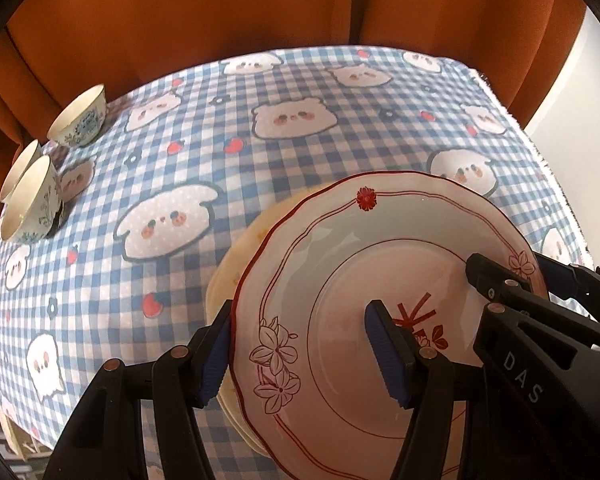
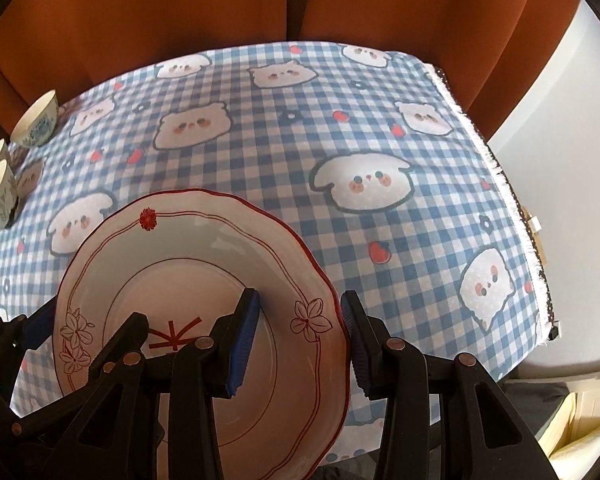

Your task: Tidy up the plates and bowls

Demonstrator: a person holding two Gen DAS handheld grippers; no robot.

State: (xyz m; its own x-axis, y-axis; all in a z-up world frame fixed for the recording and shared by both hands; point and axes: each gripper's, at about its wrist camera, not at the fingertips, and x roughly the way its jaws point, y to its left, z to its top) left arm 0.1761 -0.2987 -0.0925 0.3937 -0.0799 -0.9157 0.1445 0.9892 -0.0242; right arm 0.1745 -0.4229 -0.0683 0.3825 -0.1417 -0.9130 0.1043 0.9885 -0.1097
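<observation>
A white plate with a red scalloped rim and flower drawings (image 1: 340, 264) lies on top of a cream plate (image 1: 240, 256) near the table's front. My left gripper (image 1: 300, 356) is open, its fingers straddling the red-rimmed plate's left rim. My right gripper (image 2: 300, 336) is open, straddling the same plate's right rim (image 2: 204, 248). The right gripper also shows at the right of the left wrist view (image 1: 500, 280). Three white bowls with blue-green patterns (image 1: 80, 118) stand at the far left (image 2: 36, 122).
The table carries a blue checked cloth with cartoon animals (image 1: 300, 128). Orange curtains (image 1: 220, 8) hang behind it. The cloth's frayed right edge (image 2: 512, 200) drops off toward a white wall. Cream papers (image 2: 576, 428) lie below right.
</observation>
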